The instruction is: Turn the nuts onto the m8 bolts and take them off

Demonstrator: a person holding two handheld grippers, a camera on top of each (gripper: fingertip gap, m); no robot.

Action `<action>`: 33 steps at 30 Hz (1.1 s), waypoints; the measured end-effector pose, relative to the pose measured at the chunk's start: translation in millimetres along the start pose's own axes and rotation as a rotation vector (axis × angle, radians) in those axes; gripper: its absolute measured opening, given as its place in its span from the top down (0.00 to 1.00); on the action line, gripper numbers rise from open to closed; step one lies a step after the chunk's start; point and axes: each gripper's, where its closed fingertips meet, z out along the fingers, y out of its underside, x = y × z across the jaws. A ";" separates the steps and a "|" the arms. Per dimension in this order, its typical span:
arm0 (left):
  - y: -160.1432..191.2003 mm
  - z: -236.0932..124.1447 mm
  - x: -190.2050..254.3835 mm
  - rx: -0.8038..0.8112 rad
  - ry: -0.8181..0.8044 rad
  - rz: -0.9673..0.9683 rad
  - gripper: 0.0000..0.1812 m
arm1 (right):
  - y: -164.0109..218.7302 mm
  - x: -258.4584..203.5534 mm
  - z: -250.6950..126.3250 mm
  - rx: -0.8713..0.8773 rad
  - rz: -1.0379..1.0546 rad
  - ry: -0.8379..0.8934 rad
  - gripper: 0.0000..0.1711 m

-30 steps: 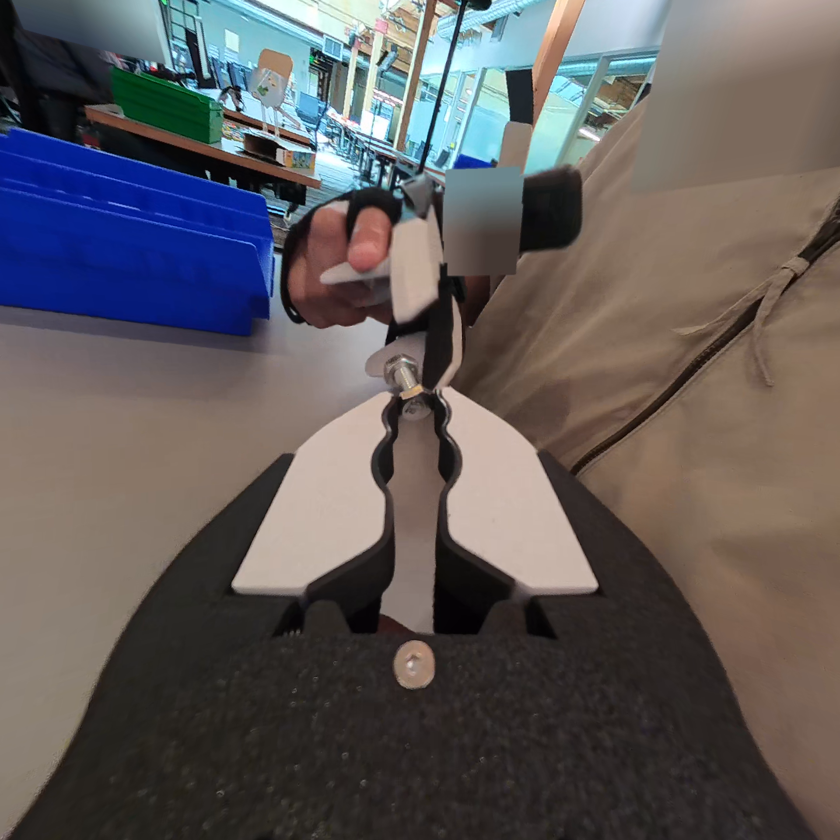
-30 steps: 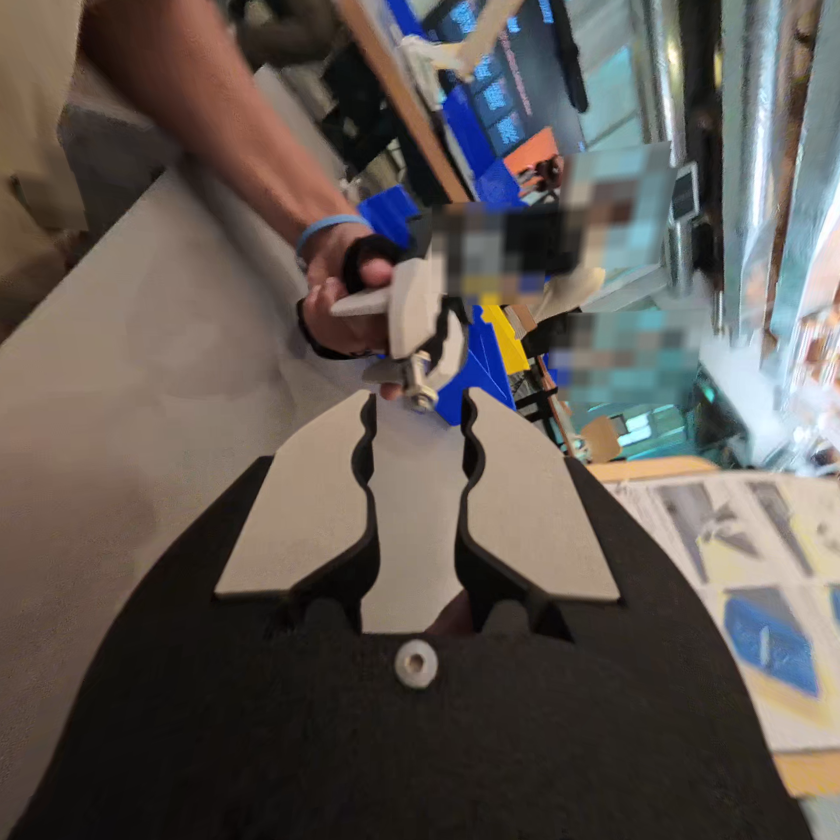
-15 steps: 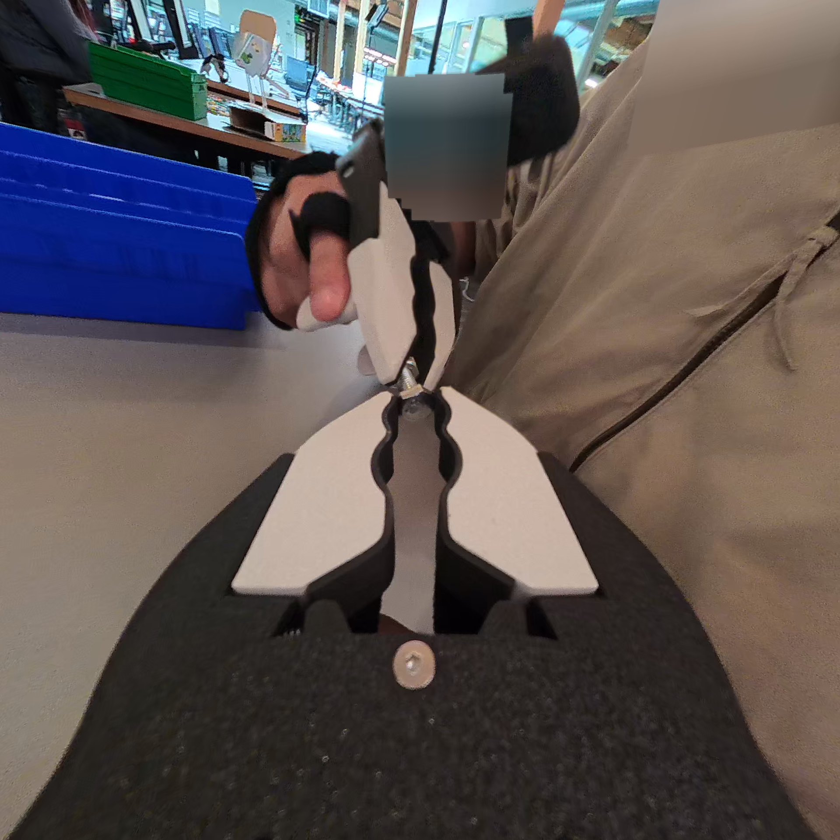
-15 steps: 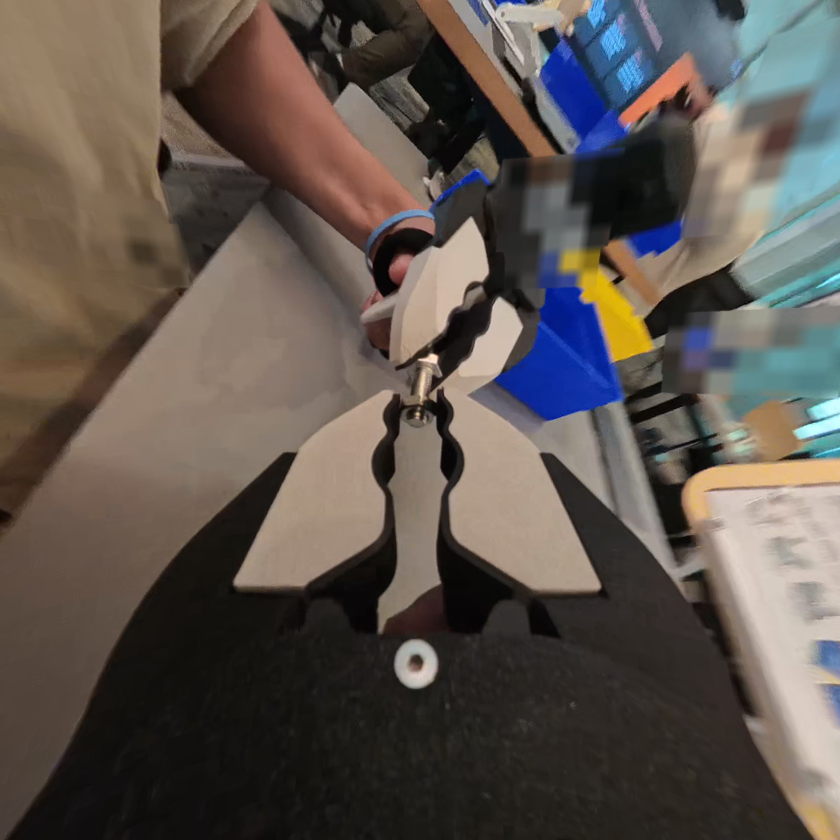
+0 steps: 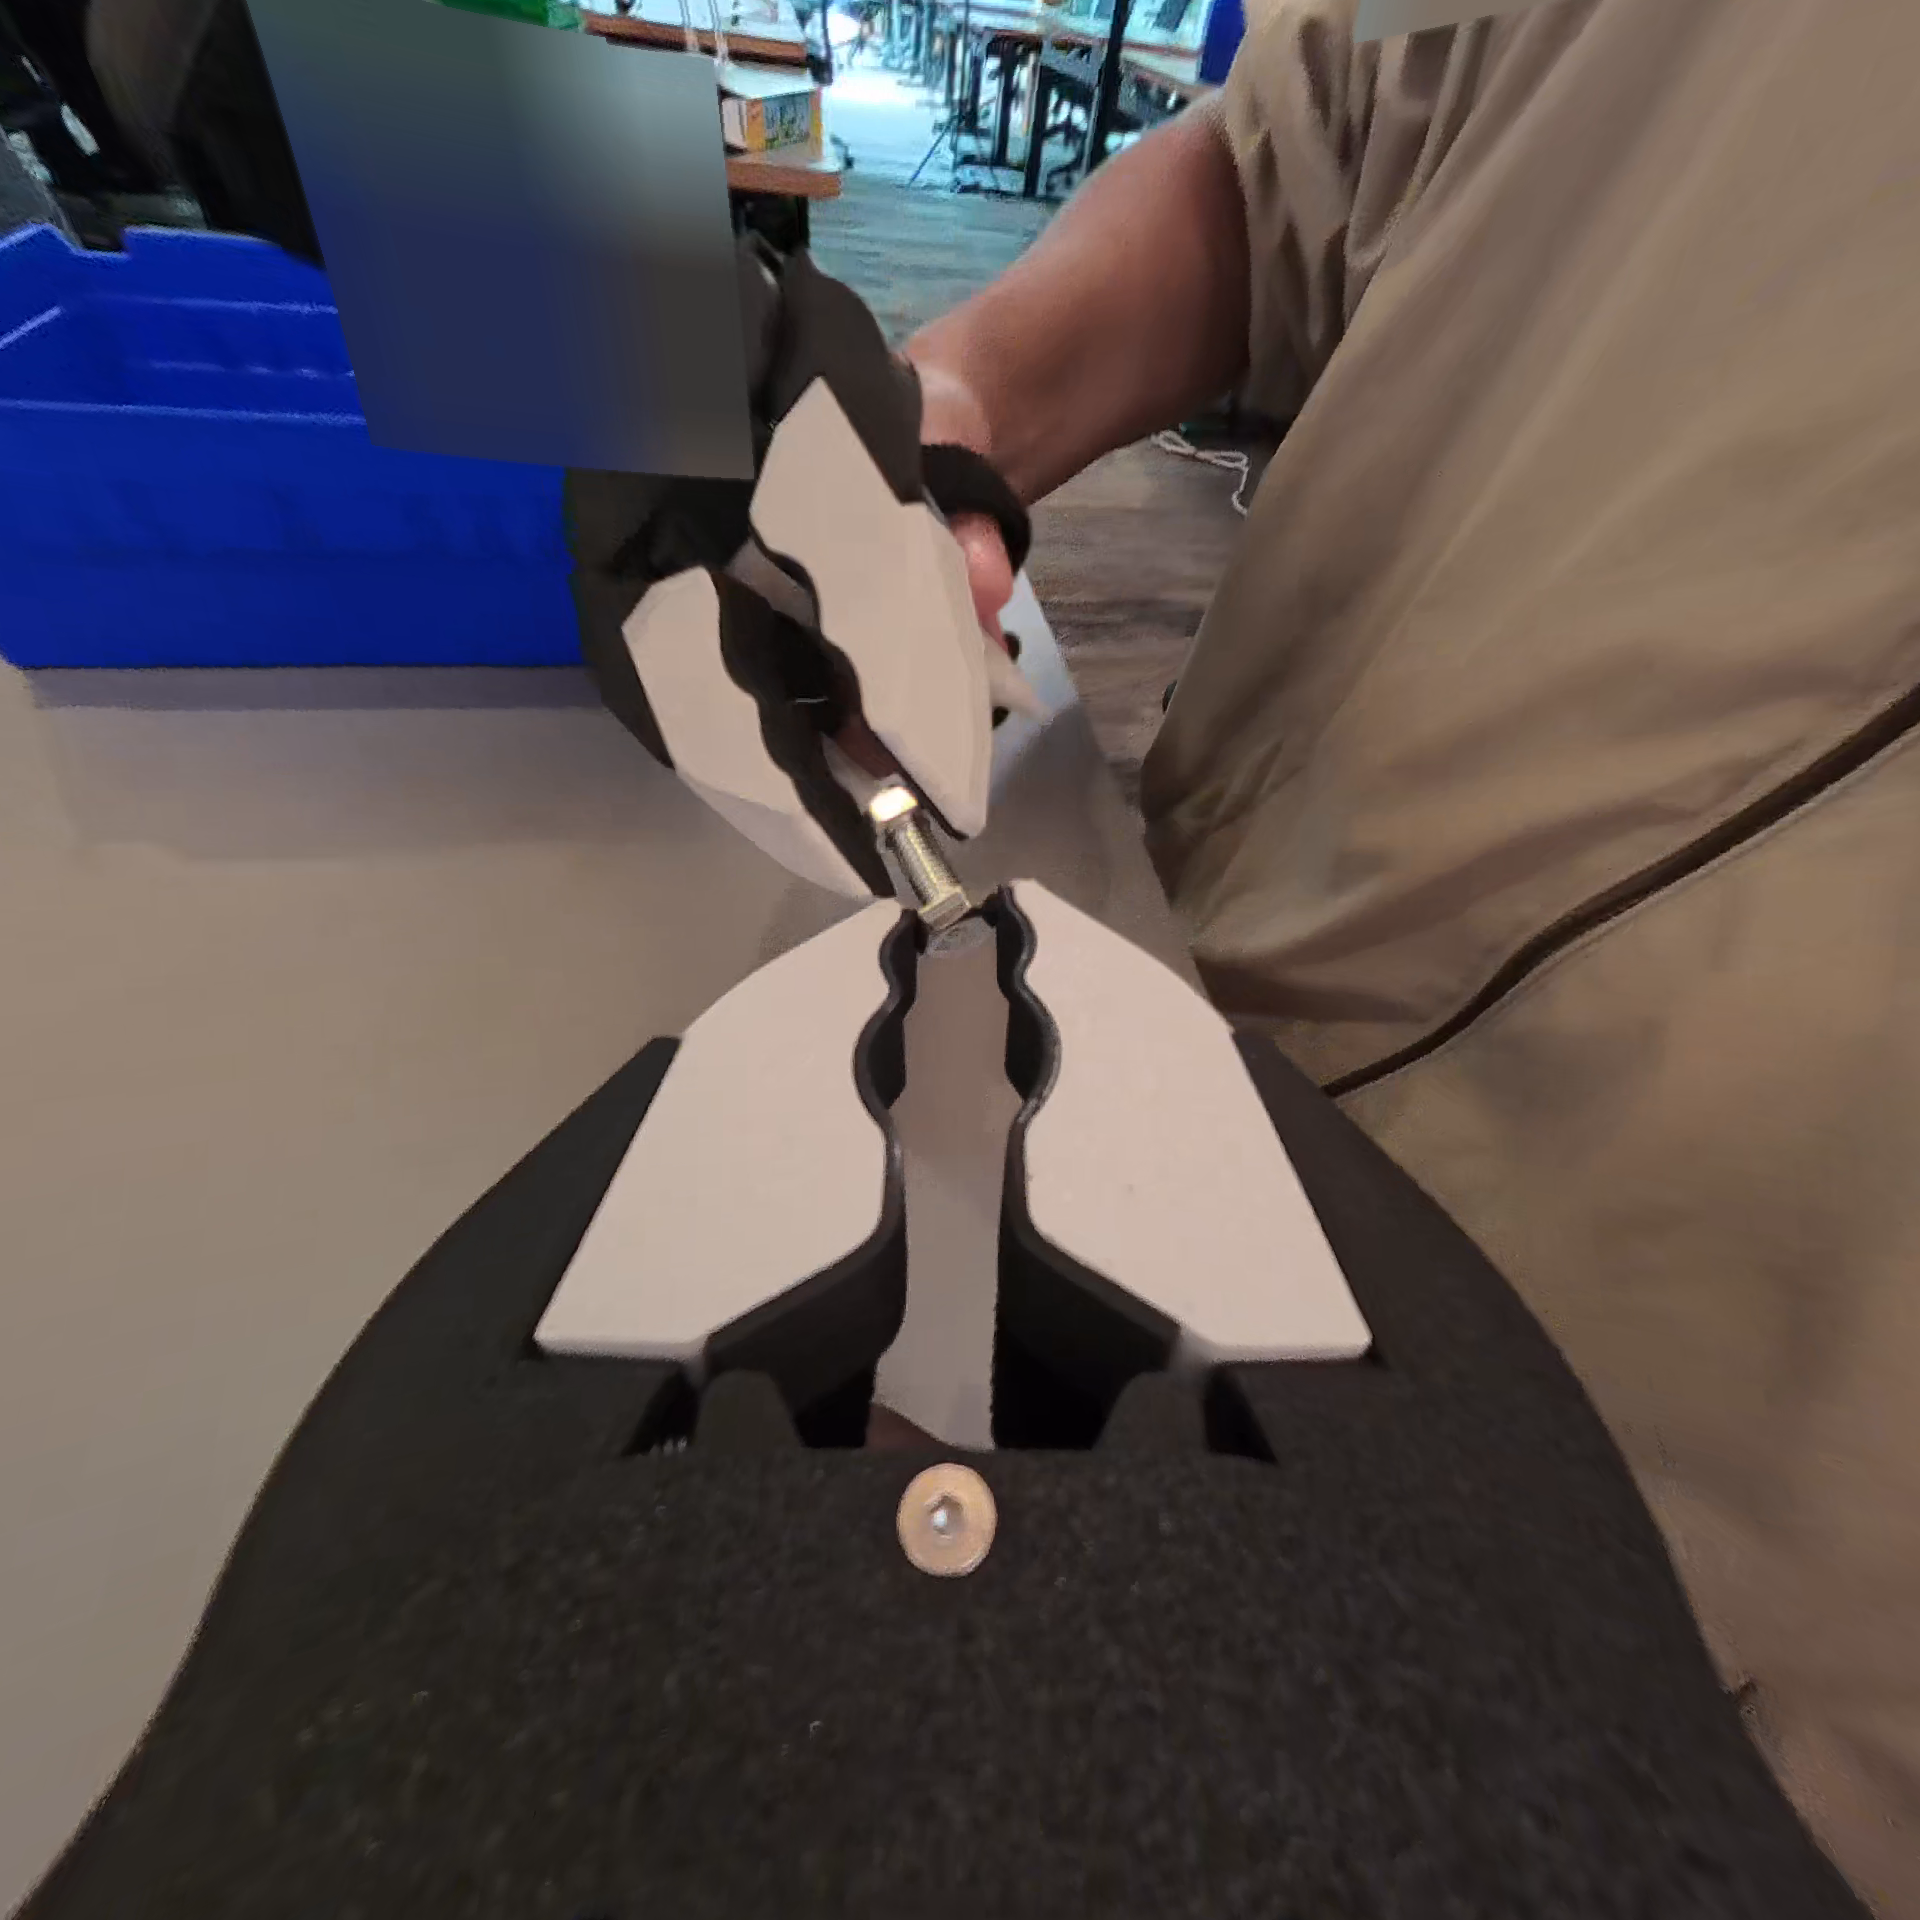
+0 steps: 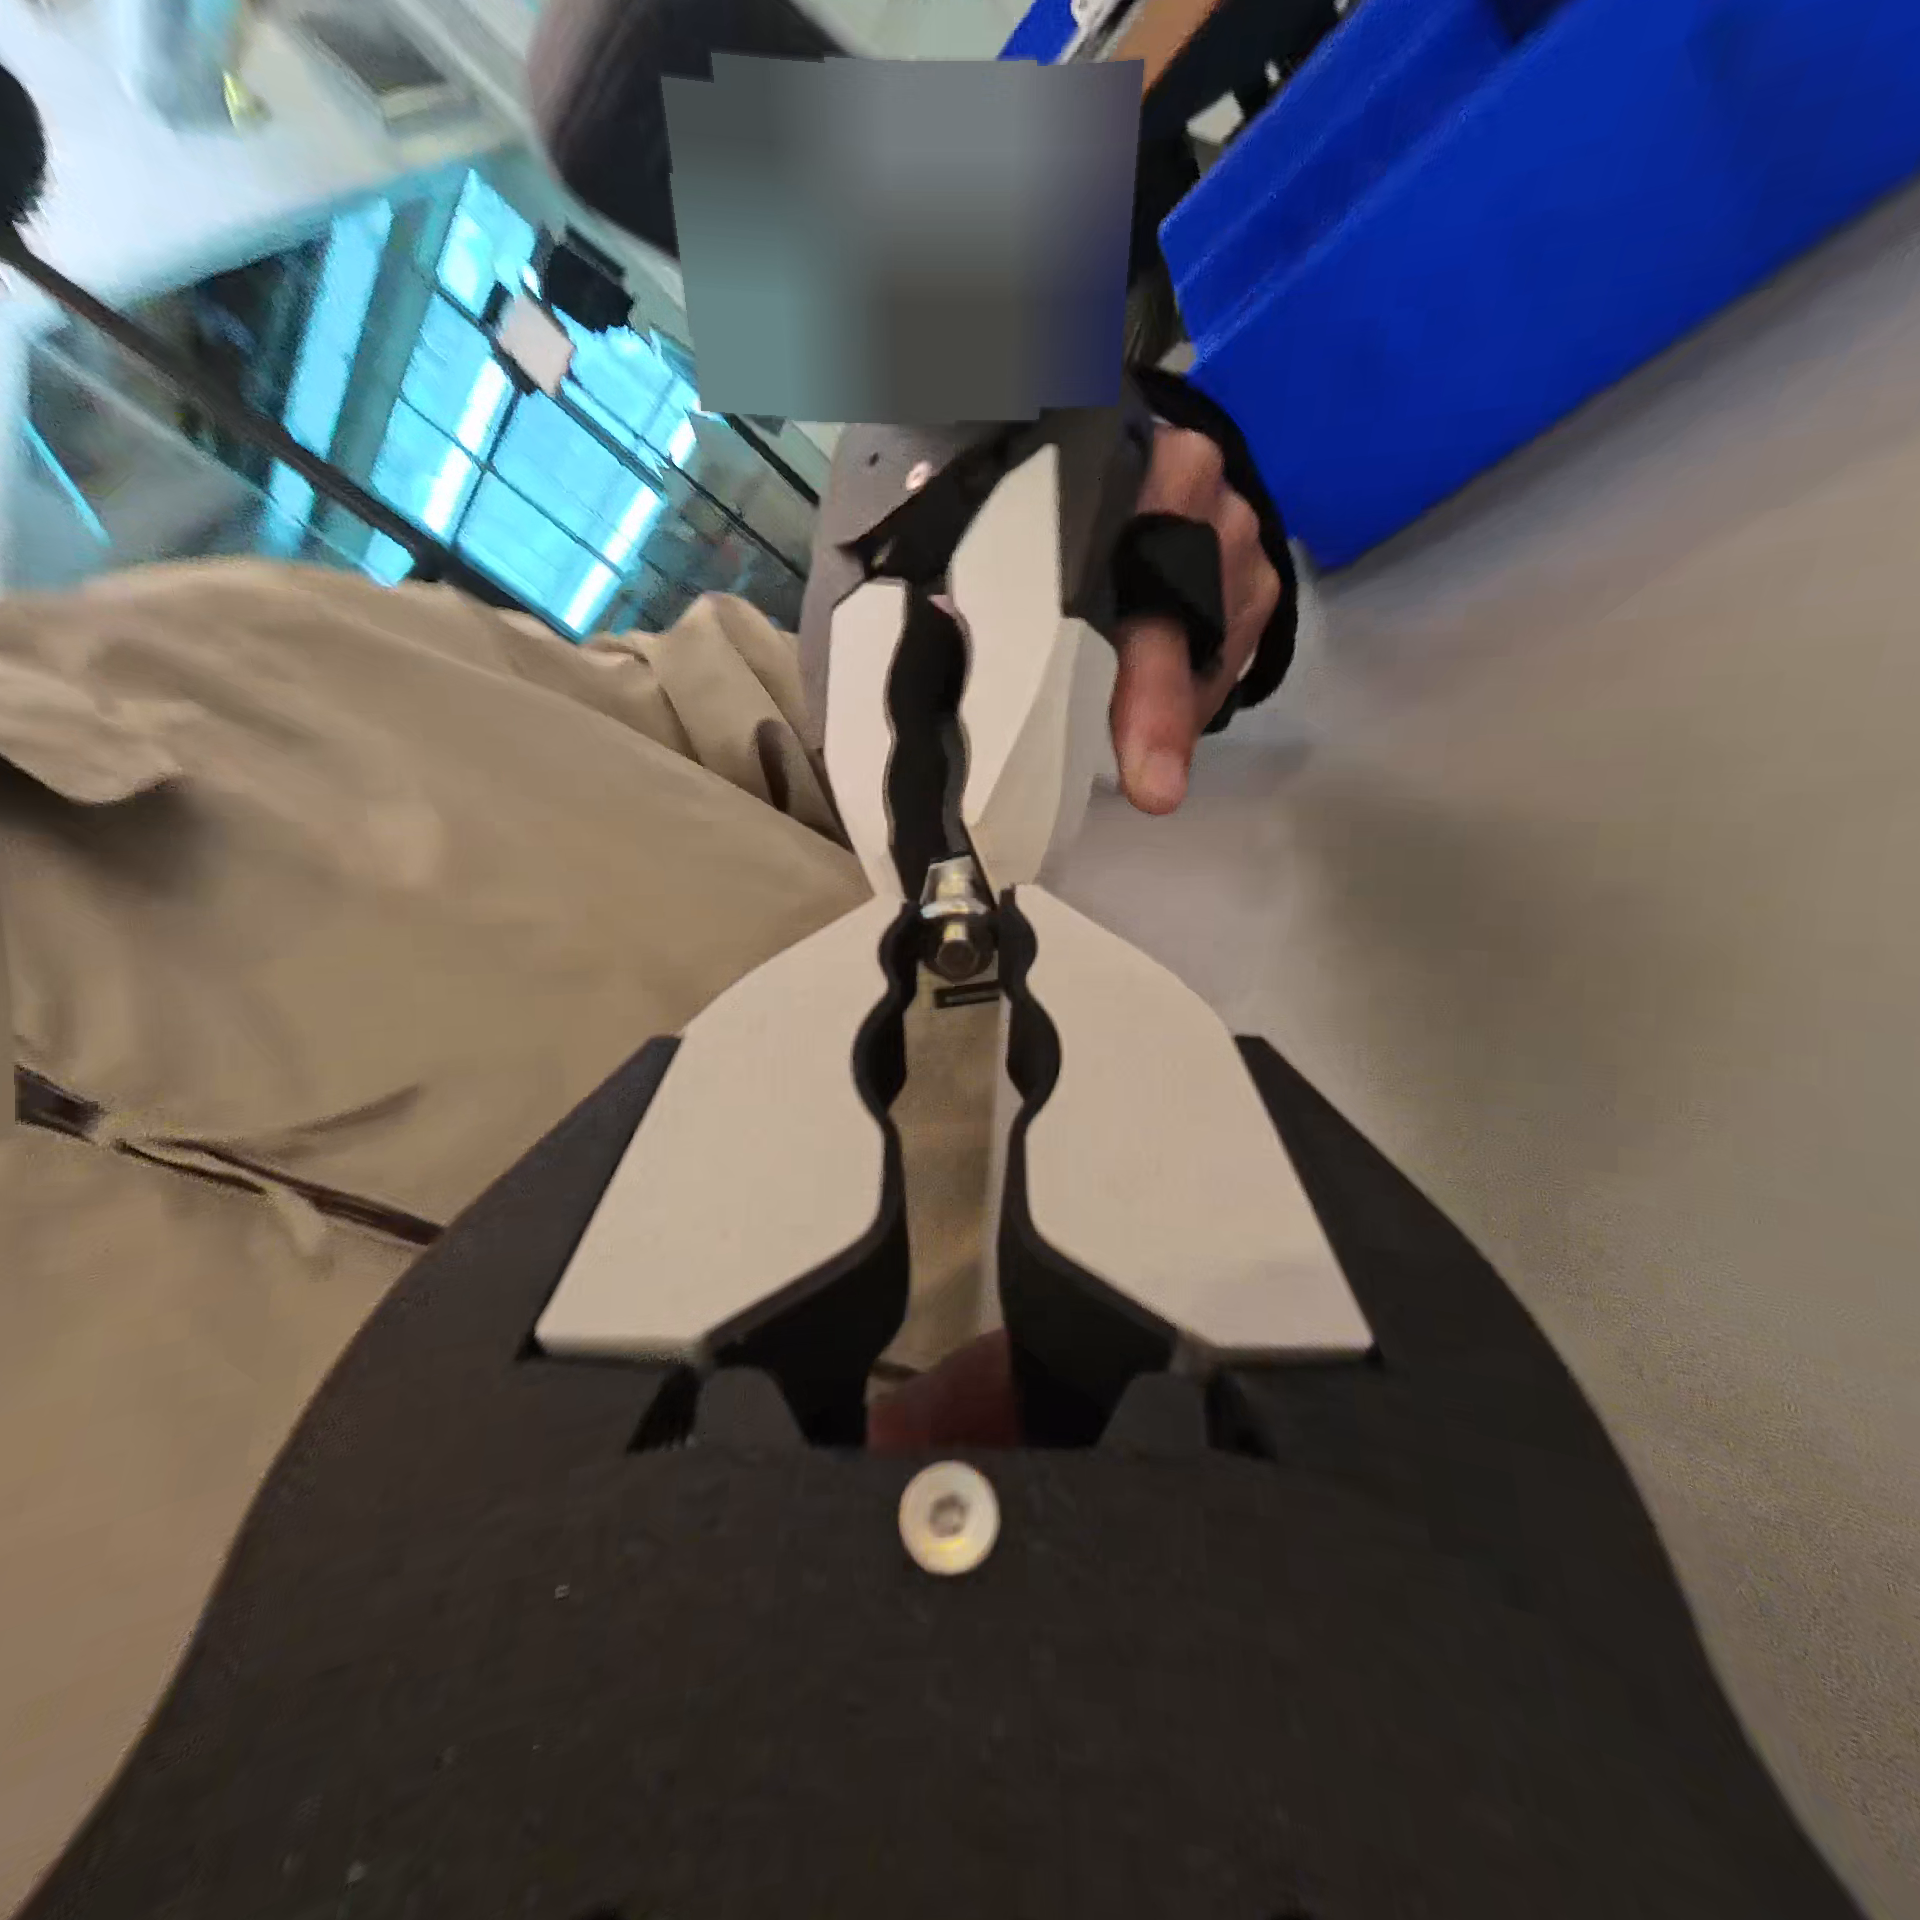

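Left gripper (image 5: 951,925) is pinched narrow on the head end of the bolt (image 5: 920,862) at its tips, while just beyond them the right gripper (image 5: 906,821), open a second ago, has clamped what looks like the nut (image 5: 894,803) and rolled over, so a turn seems under way

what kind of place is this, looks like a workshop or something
Probably a workshop or lab in a large open building. Blue storage bins stand on a plain grey table, rows of long work tables run off behind, and glass partitions show in the right wrist view.
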 end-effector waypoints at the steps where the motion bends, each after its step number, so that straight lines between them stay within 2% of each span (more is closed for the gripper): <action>1: 2.5 1.4 1.2 -0.012 0.011 -0.007 0.92 | 2.1 1.5 0.1 -0.012 0.063 -0.020 0.92; 3: 6.3 2.8 -2.5 -0.021 -0.015 0.001 0.92 | 2.6 5.9 -1.0 -0.019 0.114 -0.013 0.92; 7: 2.6 2.8 -2.2 0.017 -0.026 0.000 0.92 | -0.4 1.5 -3.7 -0.006 0.067 -0.018 0.90; 10: 2.3 0.2 -6.4 0.025 -0.061 0.003 0.92 | -1.0 -1.1 -9.4 -0.005 -0.078 0.059 0.78; 12: -0.8 -3.7 -8.0 0.055 -0.076 -0.003 0.92 | -2.1 5.4 -17.4 -0.003 -0.281 0.216 0.75; 14: -3.5 -8.4 -7.4 0.084 -0.077 -0.012 0.92 | -8.8 13.5 -30.1 0.017 -0.617 0.459 0.75; 16: -6.8 -12.2 -8.3 0.119 -0.081 -0.024 0.92 | -15.3 5.3 -40.1 0.070 -0.969 0.669 0.70; 17: -7.7 -13.8 -8.4 0.129 -0.076 -0.033 0.92 | -16.9 -2.2 -43.6 0.101 -1.106 0.752 0.71; 19: -7.9 -16.1 -10.0 0.139 -0.089 -0.037 0.92 | -14.0 -8.3 -46.5 0.106 -1.294 0.896 0.71; 20: -7.3 -16.9 -9.4 0.141 -0.085 -0.042 0.92 | -12.6 -5.1 -48.2 0.090 -1.317 0.963 0.68; 22: -7.3 -19.2 -8.8 0.155 -0.086 -0.052 0.92 | -7.2 -3.4 -47.3 0.106 -1.286 0.981 0.66; 28: -4.6 -19.5 -7.5 0.153 -0.080 -0.060 0.92 | -7.8 -7.1 -54.4 0.168 -1.232 0.973 0.70; 33: -5.5 -18.2 -1.7 0.158 -0.049 -0.076 0.92 | -1.7 -5.2 -47.1 0.107 -1.203 0.915 0.76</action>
